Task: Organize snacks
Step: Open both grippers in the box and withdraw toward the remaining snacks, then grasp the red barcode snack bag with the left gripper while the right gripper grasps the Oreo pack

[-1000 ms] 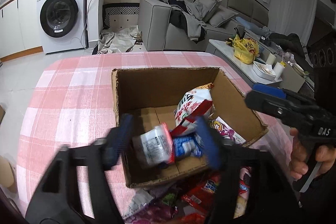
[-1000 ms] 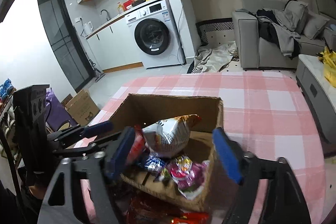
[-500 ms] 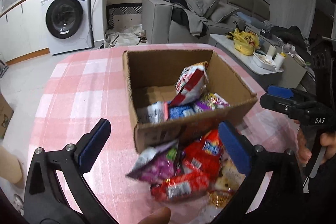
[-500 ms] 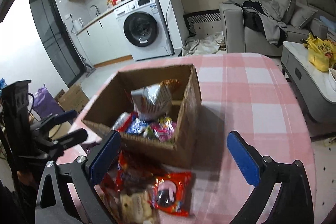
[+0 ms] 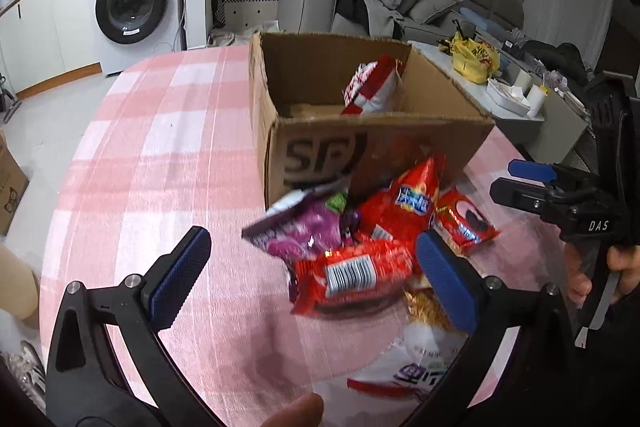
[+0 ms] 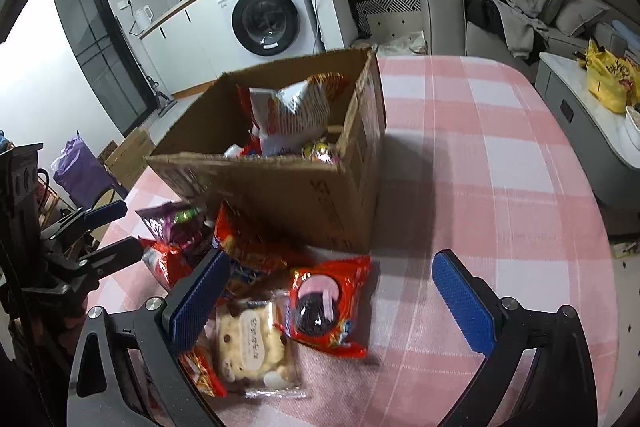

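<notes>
The left tool was spread wide and gripped nothing, hanging above the bench with its pink checked cloth. To the left of its left finger there was only cloth. Between its fingers, just ahead, lay a purple snack bag and, nearer the tool, a red packet with a barcode; a larger red bag leaned against the front wall of the cardboard box straight ahead. Inside the box a red and white bag stood upright. Just beyond the left tool's right finger lay a red cookie packet, and a white bag lay under that finger, close to the camera.

The right tool was likewise released and wide apart, empty. Off its left side the left tool showed again, with the purple bag beyond it. Beside the right tool's left finger lay a clear pack of pale biscuits, and between its fingers, toward the left, the red cookie packet. Ahead stood the box, holding a silvery white bag and smaller sweets. To the right of the tool was bare cloth.
</notes>
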The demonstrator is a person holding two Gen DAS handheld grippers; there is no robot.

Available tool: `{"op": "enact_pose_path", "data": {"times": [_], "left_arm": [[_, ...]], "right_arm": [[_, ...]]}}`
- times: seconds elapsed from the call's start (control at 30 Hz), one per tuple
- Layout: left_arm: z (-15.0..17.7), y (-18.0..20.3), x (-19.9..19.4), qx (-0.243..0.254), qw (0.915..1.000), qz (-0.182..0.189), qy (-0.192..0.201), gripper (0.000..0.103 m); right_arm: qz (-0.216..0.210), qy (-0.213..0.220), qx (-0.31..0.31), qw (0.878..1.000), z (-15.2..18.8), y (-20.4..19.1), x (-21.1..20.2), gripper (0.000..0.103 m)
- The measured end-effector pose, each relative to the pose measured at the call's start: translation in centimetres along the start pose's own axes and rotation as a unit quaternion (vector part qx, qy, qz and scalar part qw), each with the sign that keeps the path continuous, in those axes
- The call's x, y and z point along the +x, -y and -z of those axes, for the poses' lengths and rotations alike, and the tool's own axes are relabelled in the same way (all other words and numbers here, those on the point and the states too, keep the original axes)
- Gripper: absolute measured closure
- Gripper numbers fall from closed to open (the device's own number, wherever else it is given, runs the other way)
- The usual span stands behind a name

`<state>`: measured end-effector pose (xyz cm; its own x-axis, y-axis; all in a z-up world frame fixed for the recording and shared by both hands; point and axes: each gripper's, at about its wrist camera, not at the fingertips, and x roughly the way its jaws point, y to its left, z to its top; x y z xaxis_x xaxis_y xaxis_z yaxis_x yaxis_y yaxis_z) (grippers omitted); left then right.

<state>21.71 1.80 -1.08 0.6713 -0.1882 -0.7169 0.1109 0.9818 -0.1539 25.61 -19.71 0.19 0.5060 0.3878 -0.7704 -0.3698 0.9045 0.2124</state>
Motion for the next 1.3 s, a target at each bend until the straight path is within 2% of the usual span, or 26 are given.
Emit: {"op": "enact_pose_path", "data": {"times": [0.33, 0.83, 0.9, 1.0, 1.3], "left_arm": [[2.0, 0.8, 1.0, -0.014, 0.9996, 0.003, -0.026, 0.001], [1.4, 1.6, 3.5, -0.019, 0.9981, 0.001, -0.058, 0.001], [1.4, 1.7, 4.1, -0.019, 0.9975, -0.008, -0.067, 0.001], [1.6, 1.3, 4.9, -0.032, 0.9964, -0.007, -0.078, 0.001], [1.7, -0.7, 4.9, -0.051, 0.9957, -0.006, -0.077, 0.001]], "right_arm": [[0.01, -0.02, 0.008, 1.0, 1.4, 0.6, 1.1, 0.0], [0.028, -0.059, -0.002, 0.998, 2.6, 0.4, 4.1, 0.0], [0.028, -0.061, -0.001, 0.998, 2.6, 0.4, 4.3, 0.0], [0.034, -0.065, 0.003, 0.997, 2.6, 0.7, 4.5, 0.0], [0.047, -0.072, 0.012, 0.996, 2.4, 2.0, 4.4, 0.0]]}}
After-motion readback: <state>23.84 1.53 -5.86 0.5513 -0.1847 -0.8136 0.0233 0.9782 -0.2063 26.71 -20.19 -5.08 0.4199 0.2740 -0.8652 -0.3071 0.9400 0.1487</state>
